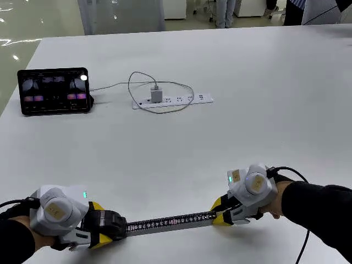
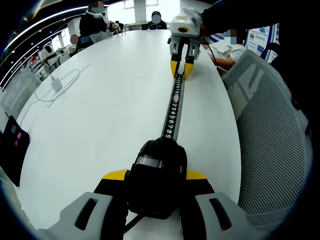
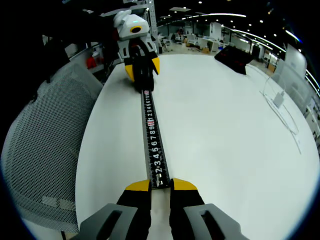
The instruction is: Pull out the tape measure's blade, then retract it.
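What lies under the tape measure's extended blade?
The white table lies under the blade. The blade's tip is hidden between the jaws of the right gripper.

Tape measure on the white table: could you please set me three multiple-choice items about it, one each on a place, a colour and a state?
1. The tape measure case sits:
A. between the left gripper's jaws
B. between the right gripper's jaws
C. loose, held by nothing

2. The tips of both grippers' jaws are:
A. red
B. yellow
C. blue

3. The blade is:
A. fully retracted
B. pulled out, stretched from one gripper to the other
C. pulled out, its end lying free

Answers:
1 A: the left gripper view shows the black case clamped between its own jaws.
2 B: yellow tips show in both gripper views.
3 B: the numbered blade runs from the case to the right gripper, whose jaws are closed on its end.
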A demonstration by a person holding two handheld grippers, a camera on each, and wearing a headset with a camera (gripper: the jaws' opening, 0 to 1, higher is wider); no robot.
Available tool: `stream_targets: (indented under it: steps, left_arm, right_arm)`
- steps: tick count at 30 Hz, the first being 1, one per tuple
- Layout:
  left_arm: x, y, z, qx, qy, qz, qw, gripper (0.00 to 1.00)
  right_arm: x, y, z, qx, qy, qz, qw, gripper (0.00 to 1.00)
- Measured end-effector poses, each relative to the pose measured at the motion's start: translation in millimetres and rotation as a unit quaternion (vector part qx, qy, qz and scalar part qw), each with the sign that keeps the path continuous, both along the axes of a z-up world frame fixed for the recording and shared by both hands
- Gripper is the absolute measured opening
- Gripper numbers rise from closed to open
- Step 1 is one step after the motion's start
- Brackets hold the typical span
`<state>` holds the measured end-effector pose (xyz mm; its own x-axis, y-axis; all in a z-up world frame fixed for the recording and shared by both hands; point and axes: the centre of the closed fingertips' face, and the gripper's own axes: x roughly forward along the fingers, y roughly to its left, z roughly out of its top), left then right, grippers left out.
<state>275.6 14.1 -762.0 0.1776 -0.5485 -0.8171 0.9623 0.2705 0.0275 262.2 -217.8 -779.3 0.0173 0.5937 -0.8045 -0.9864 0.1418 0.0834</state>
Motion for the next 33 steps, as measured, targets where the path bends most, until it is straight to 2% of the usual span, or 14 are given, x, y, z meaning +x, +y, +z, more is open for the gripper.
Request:
stream_targets:
  steps: [33]
  left_arm:
    - [0.5,0.0,0.6,-0.001,0.0,0.002,1.0,0.34]
  right_arm:
    - [0.0,-18.0,1.1,-0.007,0.0,-0.01,0.9999,0.09]
